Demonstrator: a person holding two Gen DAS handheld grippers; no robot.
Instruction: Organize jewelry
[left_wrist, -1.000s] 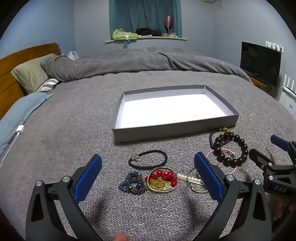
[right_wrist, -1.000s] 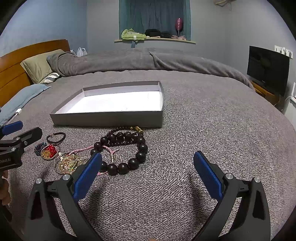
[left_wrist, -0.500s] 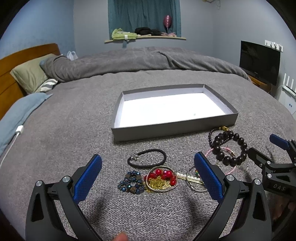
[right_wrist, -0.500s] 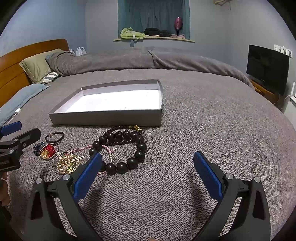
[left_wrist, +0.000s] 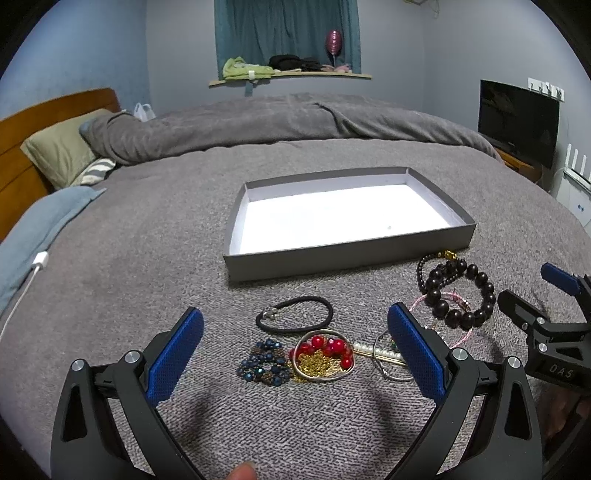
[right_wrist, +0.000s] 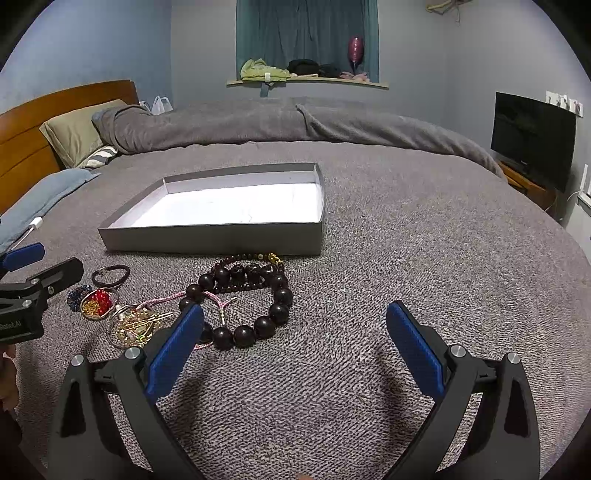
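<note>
An empty grey tray (left_wrist: 343, 254) with a white floor lies on the grey bedspread; it also shows in the right wrist view (right_wrist: 210, 242). In front of it lie a black cord bracelet (left_wrist: 294, 314), a blue bead bracelet (left_wrist: 265, 363), a silver bangle with red beads and gold chain (left_wrist: 322, 355), a pearl pin (left_wrist: 375, 352), and a dark bead bracelet (left_wrist: 458, 293) (right_wrist: 243, 299). My left gripper (left_wrist: 295, 345) is open and hangs over the small pieces. My right gripper (right_wrist: 295, 336) is open, just right of the dark beads.
Pillows (left_wrist: 62, 155) and a wooden headboard (left_wrist: 14, 147) are at the left. A white charger cable (left_wrist: 29, 273) lies at the bed's left edge. A folded grey duvet (left_wrist: 277, 122) lies behind the tray. A TV (left_wrist: 517, 122) stands at the right.
Both grippers have drifted slightly towards the jewelry. Nothing has been picked up and the jaws stay open.
</note>
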